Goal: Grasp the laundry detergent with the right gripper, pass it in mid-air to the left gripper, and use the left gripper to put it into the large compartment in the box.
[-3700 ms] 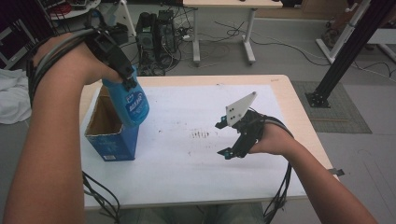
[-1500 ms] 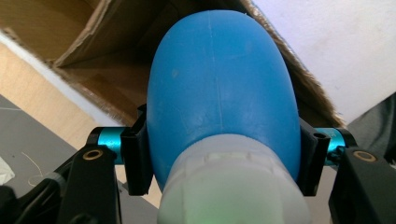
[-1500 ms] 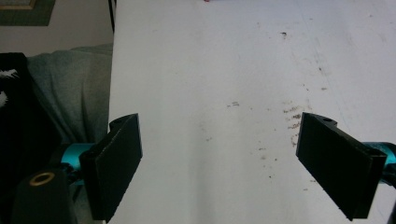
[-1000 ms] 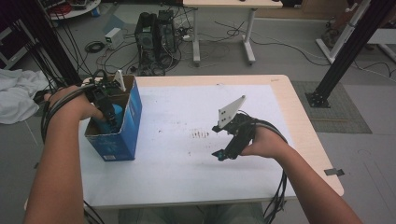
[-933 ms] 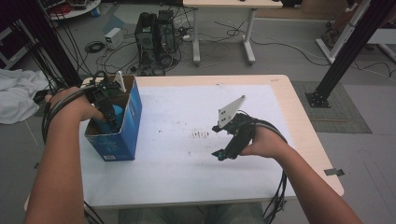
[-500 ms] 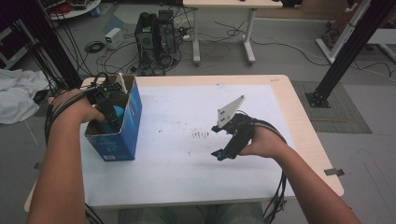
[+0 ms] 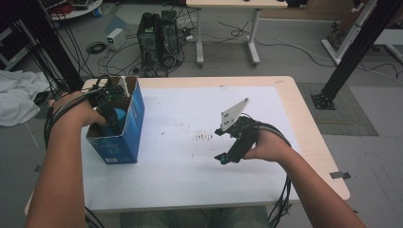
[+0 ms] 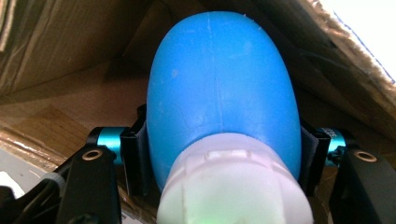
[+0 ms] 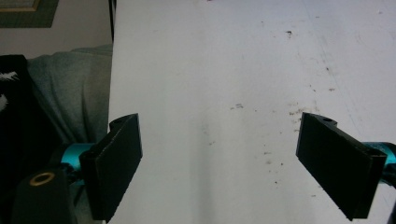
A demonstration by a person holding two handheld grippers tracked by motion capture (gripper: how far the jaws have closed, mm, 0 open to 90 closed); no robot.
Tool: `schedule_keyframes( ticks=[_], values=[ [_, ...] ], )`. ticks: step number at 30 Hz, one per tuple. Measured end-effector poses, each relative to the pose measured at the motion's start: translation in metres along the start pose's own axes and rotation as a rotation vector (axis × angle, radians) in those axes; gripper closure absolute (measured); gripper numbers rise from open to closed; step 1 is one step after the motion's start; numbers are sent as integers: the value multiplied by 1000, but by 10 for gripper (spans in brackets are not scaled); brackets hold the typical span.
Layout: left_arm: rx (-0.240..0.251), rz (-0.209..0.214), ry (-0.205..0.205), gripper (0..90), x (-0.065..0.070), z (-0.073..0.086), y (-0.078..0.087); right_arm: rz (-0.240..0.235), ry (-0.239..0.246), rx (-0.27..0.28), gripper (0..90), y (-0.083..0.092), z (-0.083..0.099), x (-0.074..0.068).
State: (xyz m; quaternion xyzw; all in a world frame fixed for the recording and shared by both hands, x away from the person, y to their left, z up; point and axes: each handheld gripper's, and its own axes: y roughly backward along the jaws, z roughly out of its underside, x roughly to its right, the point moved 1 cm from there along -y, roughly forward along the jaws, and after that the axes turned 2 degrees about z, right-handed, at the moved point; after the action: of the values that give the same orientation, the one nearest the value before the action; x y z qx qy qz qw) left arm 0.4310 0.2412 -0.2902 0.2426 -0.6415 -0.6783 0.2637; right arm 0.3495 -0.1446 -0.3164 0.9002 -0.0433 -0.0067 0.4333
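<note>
A blue plastic bottle [image 8: 222, 93] with a white cap [image 8: 233, 186] sits down inside an open blue cardboard box [image 7: 134, 128] at the table's left. My left gripper [image 7: 111, 116] reaches into the box and is shut on the bottle just above the cap, one jaw on each side. In the high view a bit of the blue bottle [image 7: 118, 116] shows among the gripper parts. My right gripper [image 7: 227, 154] rests low over the white table top [image 7: 180, 166] at the right, its jaws wide open with nothing between them. In the right gripper view its pads [image 9: 116, 163] frame bare table [image 9: 219, 70].
The box stands near the table's left edge, its flaps up. Small dark specks [image 7: 204, 137] mark the table's middle. Cables trail from both grippers off the near edge. Beyond the table are computer towers [image 7: 159, 33], a desk and black frame legs.
Since the earliest frame my left gripper has lowered the blue bottle into the box. Over the last second nothing has visibly moved.
</note>
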Motion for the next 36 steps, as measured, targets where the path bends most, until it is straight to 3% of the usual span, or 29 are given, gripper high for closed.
schedule_keyframes(
  ticks=[3,8,11,16,18,22,24,27,36],
  values=[
    [-20,-15,-16,360,0,1,1,1,1,3,136,0,0,0],
    [13,-7,-2,320,2,2,3,2,-2,-1,136,1,-1,-1],
    [-1,-7,-11,320,1,3,6,2,-1,0,136,1,-1,-1],
    [42,-14,36,309,3,4,5,3,3,6,136,1,-1,-1],
    [12,-7,7,309,2,4,6,1,3,7,136,1,-1,-1],
    [26,-13,22,295,3,4,6,2,6,6,136,0,-1,-1],
    [12,-6,10,287,2,4,7,0,4,9,136,0,-1,-1],
    [35,0,29,287,3,5,6,-2,4,4,136,0,-1,-1],
    [34,0,27,259,4,7,8,-8,6,6,136,-1,-2,-1]
  ],
)
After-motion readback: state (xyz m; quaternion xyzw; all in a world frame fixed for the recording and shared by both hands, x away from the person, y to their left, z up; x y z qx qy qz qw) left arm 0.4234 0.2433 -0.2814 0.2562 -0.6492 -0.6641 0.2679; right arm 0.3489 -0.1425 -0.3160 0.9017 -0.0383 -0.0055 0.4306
